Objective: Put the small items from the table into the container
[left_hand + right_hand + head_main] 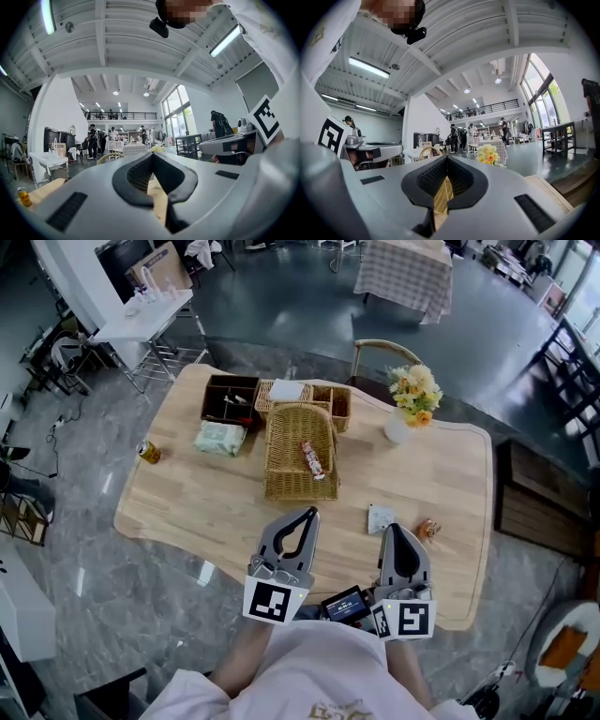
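Left gripper (307,514) and right gripper (393,531) are held pressed together and empty over the table's (206,507) near edge, with the white packet (379,517) lying just by the right one, short of the wicker basket (291,487).

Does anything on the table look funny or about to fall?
Only the can: it stands right at the table's left edge, apart from everything else, so a bump might tip it off. Nothing looks spilled.
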Action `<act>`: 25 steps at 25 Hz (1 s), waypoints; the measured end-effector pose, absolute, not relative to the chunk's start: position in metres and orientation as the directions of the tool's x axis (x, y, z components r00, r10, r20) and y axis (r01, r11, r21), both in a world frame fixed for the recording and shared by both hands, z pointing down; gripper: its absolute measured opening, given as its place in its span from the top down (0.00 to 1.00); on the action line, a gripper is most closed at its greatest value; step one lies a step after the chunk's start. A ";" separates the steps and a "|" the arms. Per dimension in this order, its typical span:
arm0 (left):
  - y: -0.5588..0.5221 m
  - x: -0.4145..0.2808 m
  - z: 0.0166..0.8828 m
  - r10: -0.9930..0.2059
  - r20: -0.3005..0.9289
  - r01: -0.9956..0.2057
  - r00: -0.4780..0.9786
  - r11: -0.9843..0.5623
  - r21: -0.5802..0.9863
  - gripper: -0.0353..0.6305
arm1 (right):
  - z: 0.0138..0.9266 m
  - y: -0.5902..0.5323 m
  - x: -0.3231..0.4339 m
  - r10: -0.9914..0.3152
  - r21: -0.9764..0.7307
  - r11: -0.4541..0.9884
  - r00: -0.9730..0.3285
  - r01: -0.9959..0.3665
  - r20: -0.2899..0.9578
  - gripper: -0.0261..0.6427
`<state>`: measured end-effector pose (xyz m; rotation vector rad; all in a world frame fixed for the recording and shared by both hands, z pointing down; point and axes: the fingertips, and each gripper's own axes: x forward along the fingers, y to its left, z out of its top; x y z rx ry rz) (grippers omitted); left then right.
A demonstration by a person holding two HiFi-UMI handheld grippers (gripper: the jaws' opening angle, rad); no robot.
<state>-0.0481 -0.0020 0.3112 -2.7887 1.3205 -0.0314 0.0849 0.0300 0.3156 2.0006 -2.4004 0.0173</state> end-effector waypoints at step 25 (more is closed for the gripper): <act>-0.014 0.016 0.363 -0.731 0.081 -0.728 0.678 -0.682 -0.065 0.94 | 0.393 0.030 0.165 -0.967 -0.080 0.122 -0.137 -0.989 0.217 0.93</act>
